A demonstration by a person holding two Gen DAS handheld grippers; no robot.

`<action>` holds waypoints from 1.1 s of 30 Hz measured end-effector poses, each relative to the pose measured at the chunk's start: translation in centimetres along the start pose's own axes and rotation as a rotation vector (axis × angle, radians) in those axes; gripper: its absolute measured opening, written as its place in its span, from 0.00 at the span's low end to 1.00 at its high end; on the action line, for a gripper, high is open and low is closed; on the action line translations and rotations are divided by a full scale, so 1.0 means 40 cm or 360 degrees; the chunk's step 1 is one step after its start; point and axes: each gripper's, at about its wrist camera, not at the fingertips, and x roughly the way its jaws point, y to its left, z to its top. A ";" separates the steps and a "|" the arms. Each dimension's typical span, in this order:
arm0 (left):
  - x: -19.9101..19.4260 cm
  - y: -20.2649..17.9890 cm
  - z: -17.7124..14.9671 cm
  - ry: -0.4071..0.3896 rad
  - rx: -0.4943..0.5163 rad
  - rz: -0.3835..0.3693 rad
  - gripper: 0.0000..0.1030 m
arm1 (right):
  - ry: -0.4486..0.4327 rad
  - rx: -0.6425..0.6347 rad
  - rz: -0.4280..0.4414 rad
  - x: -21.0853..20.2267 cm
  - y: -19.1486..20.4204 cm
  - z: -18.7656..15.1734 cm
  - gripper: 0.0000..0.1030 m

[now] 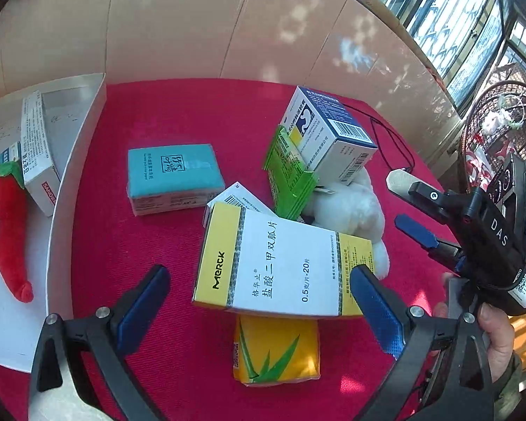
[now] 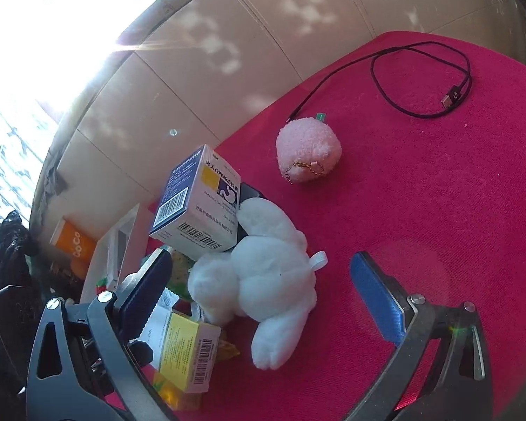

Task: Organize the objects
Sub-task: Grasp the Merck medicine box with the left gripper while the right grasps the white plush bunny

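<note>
A pile lies on the red cloth [image 1: 179, 112]. In the left wrist view my left gripper [image 1: 263, 301] is open above a yellow-and-white Merck box [image 1: 280, 263], which rests on a yellow tissue pack [image 1: 277, 351]. Behind are a teal tissue pack [image 1: 173, 175], a green sachet [image 1: 289, 175], a blue-and-white medicine box [image 1: 328, 133] and a white plush toy [image 1: 354, 207]. My right gripper [image 1: 403, 200] is open at the right. In the right wrist view the right gripper [image 2: 263, 294] is open around the white plush [image 2: 263, 277], with the blue box [image 2: 196, 200] behind it.
A white tray [image 1: 77, 147] at the left holds a red chilli plush [image 1: 7, 224] and a white box [image 1: 38, 147]. A pink plush ball [image 2: 308, 151] and a black cable [image 2: 420, 80] lie on the cloth [image 2: 438, 210]. Cardboard panels [image 1: 193, 24] stand behind.
</note>
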 end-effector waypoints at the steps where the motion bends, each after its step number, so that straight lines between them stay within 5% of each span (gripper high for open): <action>1: 0.009 0.011 -0.001 0.0023 -0.0036 -0.0022 0.99 | 0.0017 -0.0025 -0.0007 0.012 0.009 -0.001 1.00; 9: 0.052 0.058 0.017 0.0052 -0.0260 -0.0208 0.99 | 0.0109 -0.0170 -0.0106 0.113 0.053 -0.013 0.98; 14: 0.048 0.060 0.014 0.0029 -0.0308 -0.0354 0.64 | 0.0089 -0.0193 -0.0099 0.096 0.038 -0.035 0.85; 27: -0.028 0.045 -0.009 -0.0147 -0.0239 -0.0531 0.29 | 0.0019 -0.0044 -0.0051 0.009 -0.013 -0.051 0.77; 33: -0.075 0.008 -0.007 -0.0251 -0.0157 -0.0583 0.20 | -0.0159 -0.0029 -0.0100 -0.081 -0.015 -0.027 0.77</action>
